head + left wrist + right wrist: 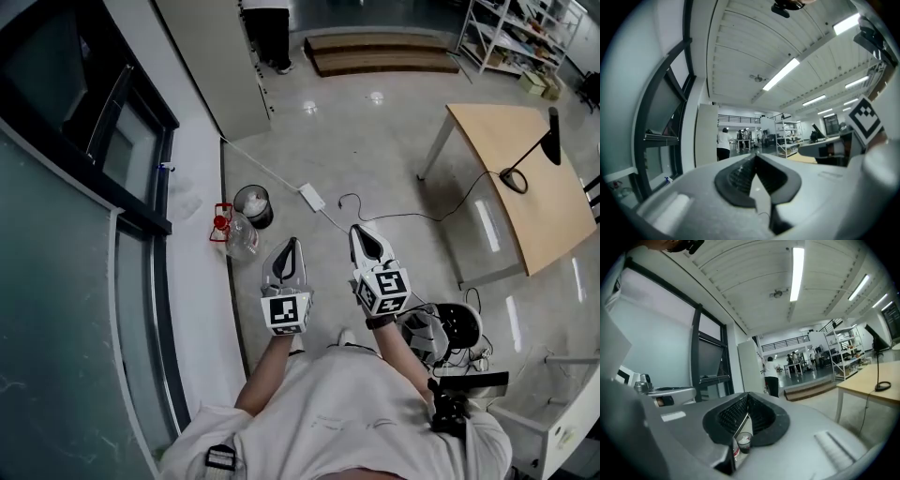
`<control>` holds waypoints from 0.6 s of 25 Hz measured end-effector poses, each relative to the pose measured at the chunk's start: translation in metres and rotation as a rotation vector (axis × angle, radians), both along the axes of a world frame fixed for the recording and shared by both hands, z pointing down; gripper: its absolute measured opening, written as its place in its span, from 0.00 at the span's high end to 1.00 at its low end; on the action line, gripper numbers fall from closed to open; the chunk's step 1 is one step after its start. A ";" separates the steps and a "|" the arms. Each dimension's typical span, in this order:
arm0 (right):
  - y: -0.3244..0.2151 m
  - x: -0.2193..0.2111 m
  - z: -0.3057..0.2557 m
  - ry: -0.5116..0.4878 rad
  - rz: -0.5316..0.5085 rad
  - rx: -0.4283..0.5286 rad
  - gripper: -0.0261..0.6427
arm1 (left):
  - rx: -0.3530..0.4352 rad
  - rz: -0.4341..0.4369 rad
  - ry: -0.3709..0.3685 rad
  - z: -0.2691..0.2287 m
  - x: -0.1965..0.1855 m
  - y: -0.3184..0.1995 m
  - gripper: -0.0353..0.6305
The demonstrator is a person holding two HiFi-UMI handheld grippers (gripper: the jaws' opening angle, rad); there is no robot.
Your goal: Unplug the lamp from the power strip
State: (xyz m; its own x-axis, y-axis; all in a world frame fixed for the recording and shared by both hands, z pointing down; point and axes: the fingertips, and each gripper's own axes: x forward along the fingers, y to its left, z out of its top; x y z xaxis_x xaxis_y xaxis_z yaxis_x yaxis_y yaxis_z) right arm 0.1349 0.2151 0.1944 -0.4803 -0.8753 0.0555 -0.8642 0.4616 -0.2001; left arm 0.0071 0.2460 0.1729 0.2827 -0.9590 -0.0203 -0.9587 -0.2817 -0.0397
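Note:
The white power strip (311, 197) lies on the floor ahead of me, its white cord running off to the wall. The black lamp (553, 136) stands on the wooden table (525, 225) at the right, also seen as the lamp (877, 366) in the right gripper view. Its black cable (412, 217) drops to the floor, and its curled end lies just right of the strip, apart from it. My left gripper (289, 247) and right gripper (361, 234) are held side by side high above the floor, both shut and holding nothing, as the left gripper (754, 159) and right gripper (747, 399) show close up.
A dark bin (252, 204) and a clear jug with a red handle (230, 232) stand by the window wall at the left. Gear and cables (450, 328) sit on the floor at my right. A person (267, 33), wooden steps (380, 54) and shelves (511, 33) are far back.

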 end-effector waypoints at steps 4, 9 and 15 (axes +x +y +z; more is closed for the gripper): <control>0.015 -0.028 -0.033 0.010 -0.005 0.084 0.95 | 0.043 -0.014 0.000 -0.020 -0.028 0.014 0.95; 0.040 -0.068 -0.057 -0.115 -0.054 0.074 0.95 | 0.074 -0.019 0.030 -0.039 -0.056 0.031 0.95; 0.051 -0.088 -0.068 -0.055 -0.036 0.118 0.95 | 0.121 0.002 -0.009 -0.044 -0.071 0.042 0.95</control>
State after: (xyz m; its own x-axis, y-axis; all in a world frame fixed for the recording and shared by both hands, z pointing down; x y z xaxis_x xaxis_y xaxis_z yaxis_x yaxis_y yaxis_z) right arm 0.0471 0.2663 0.1263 -0.5110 -0.8563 -0.0745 -0.8359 0.5153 -0.1891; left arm -0.0640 0.2876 0.1290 0.2849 -0.9493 -0.1332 -0.9577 -0.2759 -0.0819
